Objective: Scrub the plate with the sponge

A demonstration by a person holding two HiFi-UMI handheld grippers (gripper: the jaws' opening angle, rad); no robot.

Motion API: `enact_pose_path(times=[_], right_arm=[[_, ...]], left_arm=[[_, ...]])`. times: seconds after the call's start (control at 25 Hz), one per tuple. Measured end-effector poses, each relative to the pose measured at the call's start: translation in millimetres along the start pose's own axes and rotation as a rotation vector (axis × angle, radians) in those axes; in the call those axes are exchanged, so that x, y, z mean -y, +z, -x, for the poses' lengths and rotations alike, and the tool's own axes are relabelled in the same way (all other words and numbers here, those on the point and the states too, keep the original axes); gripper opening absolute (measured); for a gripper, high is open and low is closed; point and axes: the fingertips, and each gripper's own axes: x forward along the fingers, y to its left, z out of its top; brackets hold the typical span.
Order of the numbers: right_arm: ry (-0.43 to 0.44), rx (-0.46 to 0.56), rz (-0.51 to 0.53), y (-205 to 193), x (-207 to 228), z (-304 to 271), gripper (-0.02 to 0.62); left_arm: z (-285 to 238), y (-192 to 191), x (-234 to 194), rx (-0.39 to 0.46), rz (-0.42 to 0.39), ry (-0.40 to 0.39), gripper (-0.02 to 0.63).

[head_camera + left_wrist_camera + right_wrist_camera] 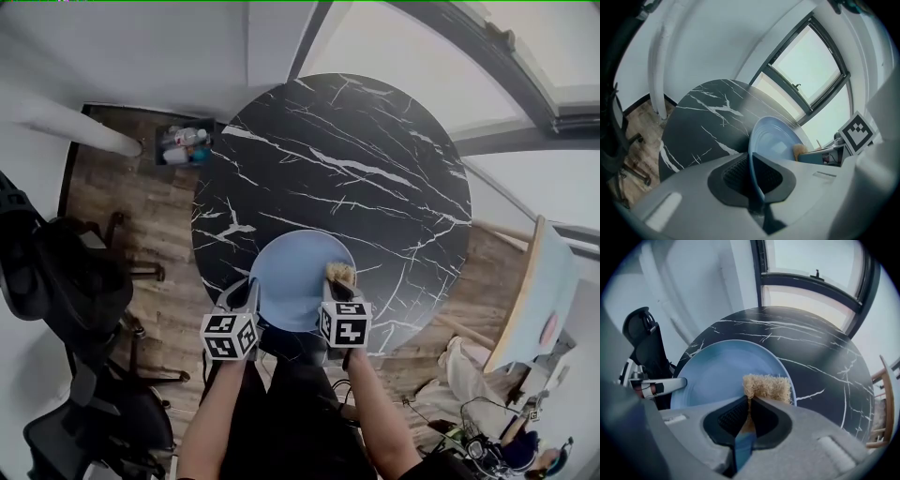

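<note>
Two pairs of jaws are each gripping something. The left gripper (752, 171) is pinching the near rim of the round pale-blue plate (774, 140), its ribbed black pads standing almost together with only the thin edge between them. The right gripper (749, 409) is clamping the tan, fibrous scrubbing sponge (768, 388), with the rough face sticking out ahead of the pads and a blue backing showing in the slot behind them. The sponge is resting at the plate's right rim, apparently touching it. To my judgement, the scrubbing is going to go best if the left grip is kept firm and still, so the plate is neither sliding nor pivoting under the strokes. The right hand should be laying the tan face flat and sweeping in overlapping passes from that rim across the well. Pressure should be staying moderate and directed down, not towards the person, since the plate is sitting at the near edge of the round black marble-patterned table (356, 169). Whether the plate is lifting off the table at all I cannot tell. The plate is looking smooth and glossy, shallow with a gently raised rim, and is catching a pale reflection of the window. No dirt or suds are showing on it. The sponge is looking dry and frayed.
</note>
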Motion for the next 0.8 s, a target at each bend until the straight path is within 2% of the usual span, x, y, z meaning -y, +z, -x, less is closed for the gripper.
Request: enact_pose_path(times=[0.16, 0.24, 0.52, 0.8], right_arm=[[0.047, -0.005, -0.092, 7, 1, -6, 0.023], [0.053, 0.0, -0.105, 10, 2, -8, 0.023], [0.049, 0.017, -0.073, 24, -1, -13, 0.023], [0.054, 0.029, -0.028, 44, -5, -20, 0.023]], left_arm=[[0, 0, 0, -0.009, -0.005, -0.009, 0.015], [1, -1, 0, -0.009, -0.005, -0.009, 0.015], [1, 2, -2, -0.008, 0.004, -0.002, 0.018], [0, 2, -1, -0.019, -0.022, -0.005, 0.021]])
